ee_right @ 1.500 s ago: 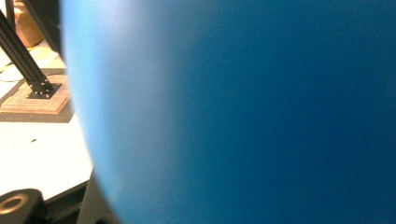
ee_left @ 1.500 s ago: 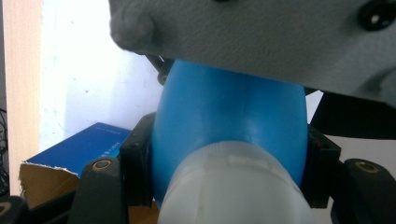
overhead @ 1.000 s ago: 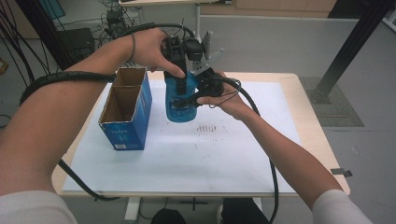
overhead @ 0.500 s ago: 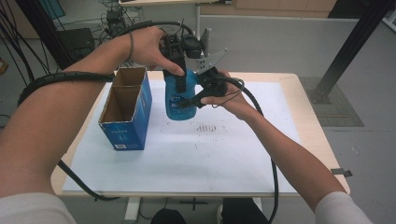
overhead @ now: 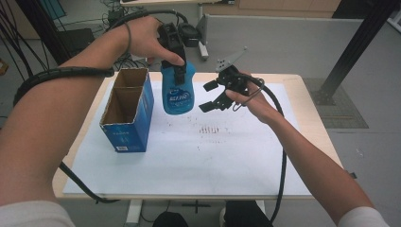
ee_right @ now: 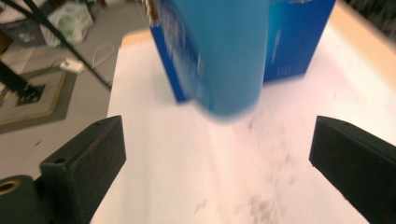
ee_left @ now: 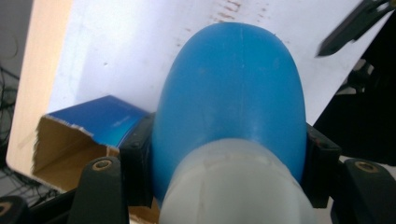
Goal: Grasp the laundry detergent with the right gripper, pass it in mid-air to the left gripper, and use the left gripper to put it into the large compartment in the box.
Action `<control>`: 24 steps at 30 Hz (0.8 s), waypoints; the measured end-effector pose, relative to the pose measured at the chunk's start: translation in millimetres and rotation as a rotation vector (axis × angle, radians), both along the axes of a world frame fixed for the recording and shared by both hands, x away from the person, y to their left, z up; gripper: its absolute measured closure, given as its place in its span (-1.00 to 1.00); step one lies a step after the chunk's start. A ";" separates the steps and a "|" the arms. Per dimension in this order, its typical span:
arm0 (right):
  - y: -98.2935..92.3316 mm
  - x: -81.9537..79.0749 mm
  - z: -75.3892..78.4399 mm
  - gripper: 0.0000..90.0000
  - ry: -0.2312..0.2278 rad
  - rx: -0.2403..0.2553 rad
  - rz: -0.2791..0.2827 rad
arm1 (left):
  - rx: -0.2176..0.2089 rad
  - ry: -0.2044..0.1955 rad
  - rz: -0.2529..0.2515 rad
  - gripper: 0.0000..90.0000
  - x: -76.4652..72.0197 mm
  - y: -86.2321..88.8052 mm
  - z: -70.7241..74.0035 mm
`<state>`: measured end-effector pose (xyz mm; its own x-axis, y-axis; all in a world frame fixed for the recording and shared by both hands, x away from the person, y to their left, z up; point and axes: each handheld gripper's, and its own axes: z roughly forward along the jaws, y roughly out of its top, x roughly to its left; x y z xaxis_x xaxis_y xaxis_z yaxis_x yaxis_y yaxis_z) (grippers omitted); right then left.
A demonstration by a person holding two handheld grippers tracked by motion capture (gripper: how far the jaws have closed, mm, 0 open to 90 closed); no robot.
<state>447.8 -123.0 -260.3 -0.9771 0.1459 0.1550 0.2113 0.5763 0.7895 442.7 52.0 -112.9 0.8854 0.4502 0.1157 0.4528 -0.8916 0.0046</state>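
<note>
blue bottle (overhead: 178, 92), blue box (overhead: 127, 111), white sheet (overhead: 213, 156)

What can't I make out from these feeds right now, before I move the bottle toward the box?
- Blue bottle label: too small in the high view, motion-blurred in the right gripper view.
- Bottle's base: faces away from the high camera; smeared by blur in the right gripper view.
- Cardboard box floor: shadowed by its walls in the high view; cut off by the left claw and bottle in the left gripper view.

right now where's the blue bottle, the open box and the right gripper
blue bottle (overhead: 178, 97), high view, on its label
open box (overhead: 130, 127), high view, on its blue front wall
right gripper (overhead: 207, 97), high view, between its open fingertips
</note>
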 end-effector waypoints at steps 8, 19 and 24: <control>-31.0 -9.6 5.4 -0.94 0.020 -0.122 -0.052 | 0.027 -0.060 0.122 -0.17 -0.6 10.3 24.8; -65.8 -32.5 12.9 -0.93 -0.001 -0.242 -0.061 | -0.013 -0.113 0.412 -0.18 -3.0 37.3 72.8; -78.6 -40.5 16.3 -0.93 -0.018 -0.270 -0.066 | -0.039 -0.139 0.545 -0.18 -2.2 55.0 94.9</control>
<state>407.3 -201.6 -244.0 -0.9664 0.2426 0.0844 0.2423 0.7516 0.6135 440.5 106.9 -18.0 0.5012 0.8445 0.1886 0.8407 -0.5269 0.1250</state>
